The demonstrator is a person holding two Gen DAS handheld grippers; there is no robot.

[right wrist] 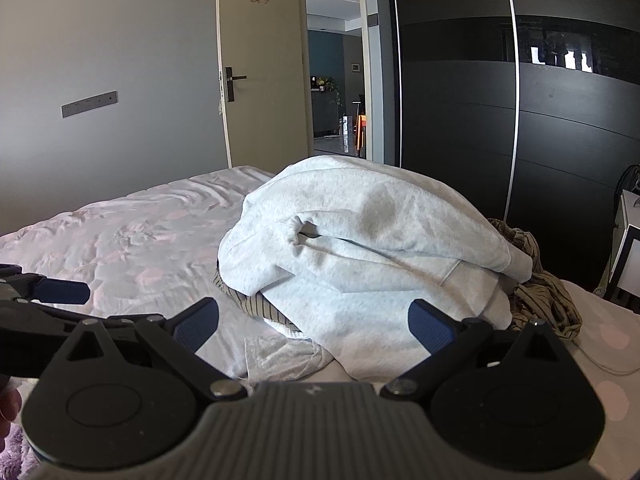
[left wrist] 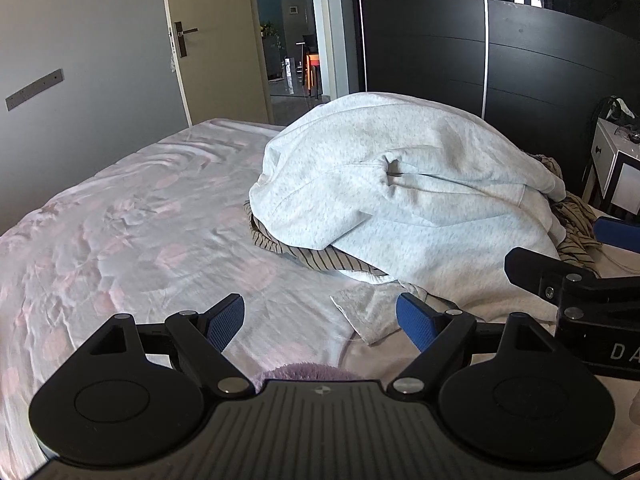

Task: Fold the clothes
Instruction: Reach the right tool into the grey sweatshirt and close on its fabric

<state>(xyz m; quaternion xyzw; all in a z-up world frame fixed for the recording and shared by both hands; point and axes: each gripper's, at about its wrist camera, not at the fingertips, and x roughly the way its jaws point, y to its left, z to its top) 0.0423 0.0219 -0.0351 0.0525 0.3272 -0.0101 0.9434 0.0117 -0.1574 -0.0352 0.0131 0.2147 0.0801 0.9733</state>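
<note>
A pale grey sweatshirt (left wrist: 400, 184) (right wrist: 360, 240) lies heaped on the bed, covering a striped brown garment (left wrist: 304, 254) (right wrist: 548, 300) that shows at both sides. A small pale cloth corner (left wrist: 362, 312) (right wrist: 276, 354) pokes out at the pile's near edge. My left gripper (left wrist: 320, 322) is open, low over the sheet, its right pad close to that corner, with nothing held. My right gripper (right wrist: 314, 326) is open too, just in front of the pile, with nothing between its fingers. Each gripper shows at the edge of the other's view.
The bed (left wrist: 132, 220) has a pale pink patterned sheet, bare on the left half. A black sliding wardrobe (left wrist: 500, 60) stands behind the pile. A white nightstand (left wrist: 612, 160) is at the right. An open door (right wrist: 260, 80) leads out at the back.
</note>
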